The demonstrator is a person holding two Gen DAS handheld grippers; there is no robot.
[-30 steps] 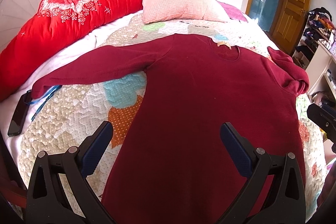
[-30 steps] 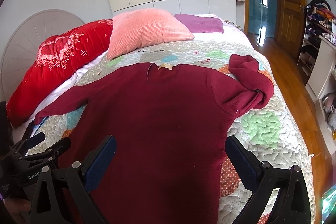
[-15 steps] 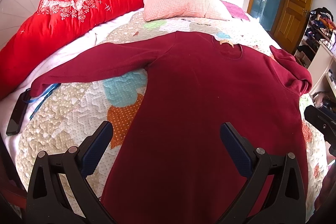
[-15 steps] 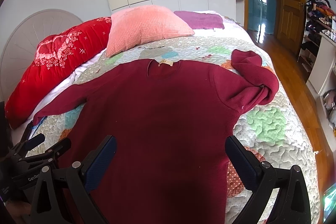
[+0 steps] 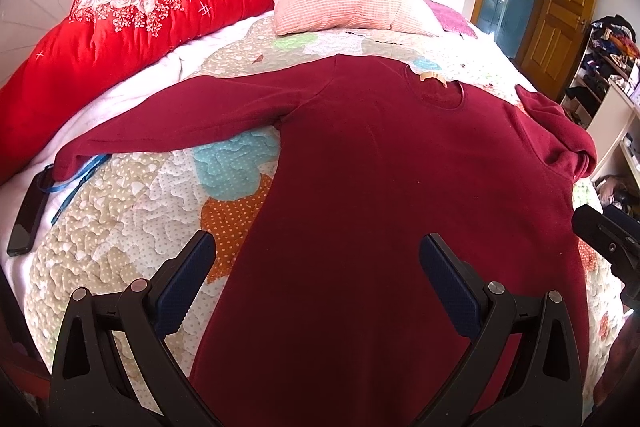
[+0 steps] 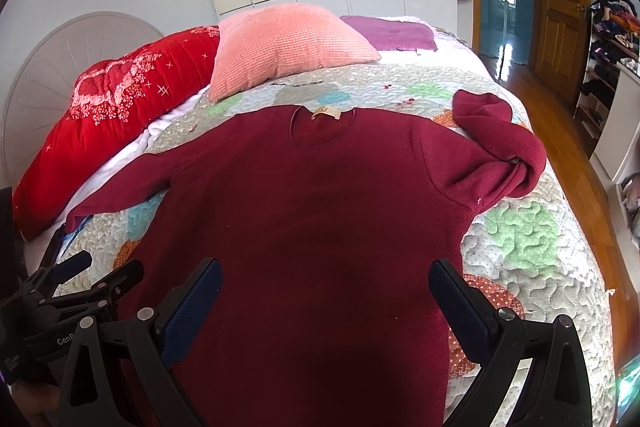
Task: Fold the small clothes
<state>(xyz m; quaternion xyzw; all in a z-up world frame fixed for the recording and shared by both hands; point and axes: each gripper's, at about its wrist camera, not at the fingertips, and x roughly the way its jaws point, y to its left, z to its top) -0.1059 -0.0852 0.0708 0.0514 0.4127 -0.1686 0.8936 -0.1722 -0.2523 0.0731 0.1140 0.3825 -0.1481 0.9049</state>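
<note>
Phone: at the bed's left edge, just beyond the cuff.
Left sleeve: stretched flat, pointing left.
Left gripper: jaws wide, empty, over the hem's left half, nearer that sleeve.
Sweater: flat on the quilt, collar away, long axis running straight ahead.
Right gripper: wide, empty.
Right sleeve: bunched, likely straightened first.

Dark red sweater on a patchwork quilt of beige, turquoise and orange dotted patches; behind the sweater, a pink checked pillow and red floral bolster.
</note>
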